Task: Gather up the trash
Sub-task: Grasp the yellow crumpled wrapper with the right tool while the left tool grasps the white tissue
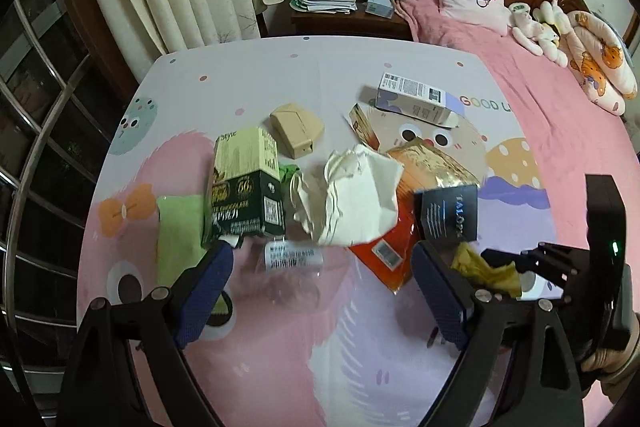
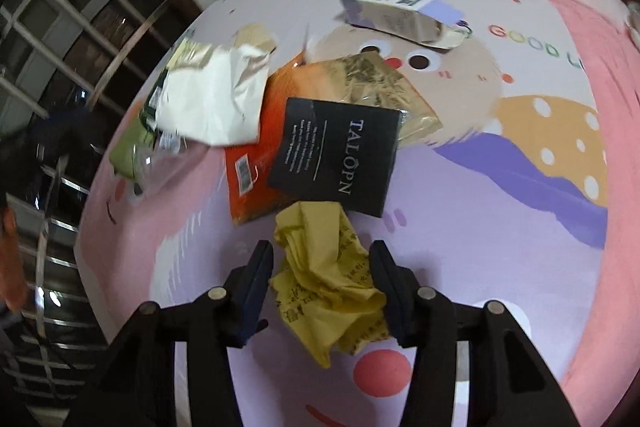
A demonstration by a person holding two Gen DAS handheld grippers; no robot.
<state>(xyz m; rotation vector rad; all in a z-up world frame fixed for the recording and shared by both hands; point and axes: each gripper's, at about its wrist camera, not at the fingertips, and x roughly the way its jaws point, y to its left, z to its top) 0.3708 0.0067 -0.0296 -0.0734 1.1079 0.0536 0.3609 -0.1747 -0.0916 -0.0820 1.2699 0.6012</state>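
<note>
The right claw straddles a crumpled yellow paper on a cartoon-print bed sheet, its pads close beside the wad but not visibly pressing it. The left claw hangs spread wide over a clear plastic wrapper. Beyond lie a black box, white crumpled paper and a green chocolate carton.

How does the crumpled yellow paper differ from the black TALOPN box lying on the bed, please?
The yellow paper is crumpled and irregular; the black box is flat, square and crisp-edged. The paper sits between the right gripper's jaws; the box lies beyond them, resting partly on an orange packet. Both carry printed text.
</note>
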